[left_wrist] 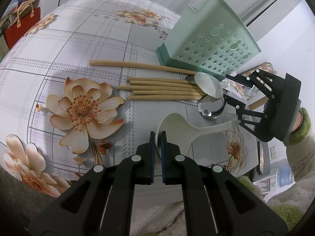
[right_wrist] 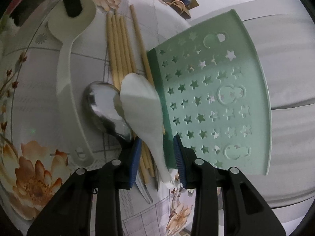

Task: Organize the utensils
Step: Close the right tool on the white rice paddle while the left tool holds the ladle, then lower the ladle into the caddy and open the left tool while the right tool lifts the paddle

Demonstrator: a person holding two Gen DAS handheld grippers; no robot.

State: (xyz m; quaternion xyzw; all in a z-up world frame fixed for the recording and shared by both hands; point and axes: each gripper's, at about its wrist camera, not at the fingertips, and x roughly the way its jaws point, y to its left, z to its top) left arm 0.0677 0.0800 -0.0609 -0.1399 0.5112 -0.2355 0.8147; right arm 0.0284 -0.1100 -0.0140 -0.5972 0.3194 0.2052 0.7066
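The left claw [left_wrist: 158, 135] pinches the rice paddle [left_wrist: 177, 129] by its blade, steadying it on the tabletop [left_wrist: 82, 45]. The right claw [right_wrist: 157, 155], half spread, straddles the ceramic spoon [right_wrist: 141, 106] beside the green utensil holder [right_wrist: 216, 98], apparently to load it.

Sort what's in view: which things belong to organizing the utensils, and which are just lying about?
Job: green holder, chopsticks, rice paddle, white soup spoon, metal spoon.
Lying about: red gift bag, floral tablecloth.
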